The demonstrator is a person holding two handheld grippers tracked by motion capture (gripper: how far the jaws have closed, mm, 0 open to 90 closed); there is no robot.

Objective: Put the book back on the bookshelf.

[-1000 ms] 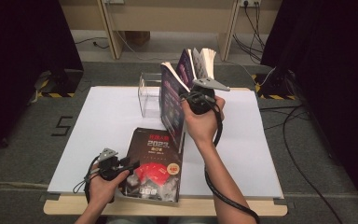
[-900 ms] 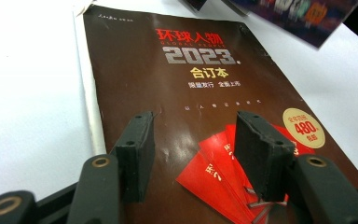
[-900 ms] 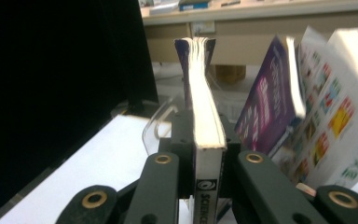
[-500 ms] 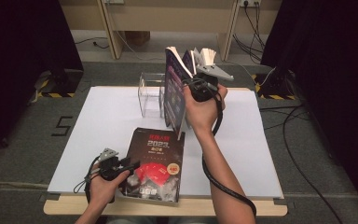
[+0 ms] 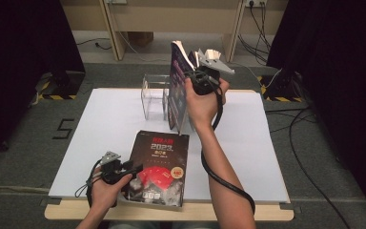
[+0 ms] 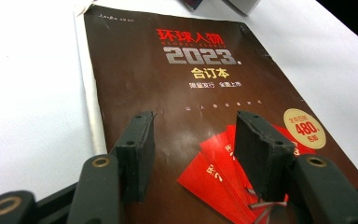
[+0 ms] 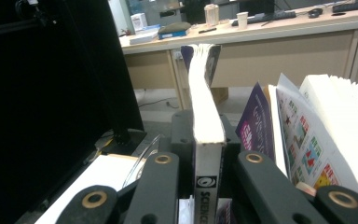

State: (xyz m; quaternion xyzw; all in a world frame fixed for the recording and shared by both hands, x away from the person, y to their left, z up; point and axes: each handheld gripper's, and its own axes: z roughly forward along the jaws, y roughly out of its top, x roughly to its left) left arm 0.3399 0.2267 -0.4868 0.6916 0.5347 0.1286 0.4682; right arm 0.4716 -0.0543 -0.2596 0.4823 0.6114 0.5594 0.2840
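High view: clear rack [image 5: 155, 95] stands at the far middle of the white table [image 5: 100, 138]; what sits in its slots cannot be told, though a purple-covered magazine [image 5: 176, 86] is upright just beside it, lifted in the right gripper [image 5: 201, 76], pages fanning at the top. A dark book [image 5: 159, 164] lies flat near the front edge, the left gripper [image 5: 124, 171] at its lower left corner. Left gripper view: jaws stand apart over the dark cover [image 6: 186, 93], pressing on nothing; red and silver lettering, red fan of cards, a round cream price badge. Right gripper view: jaws clamped on the magazine's spine [image 7: 207, 154], white page edge rising and curling; more loose pages [image 7: 317, 126] spread at right.
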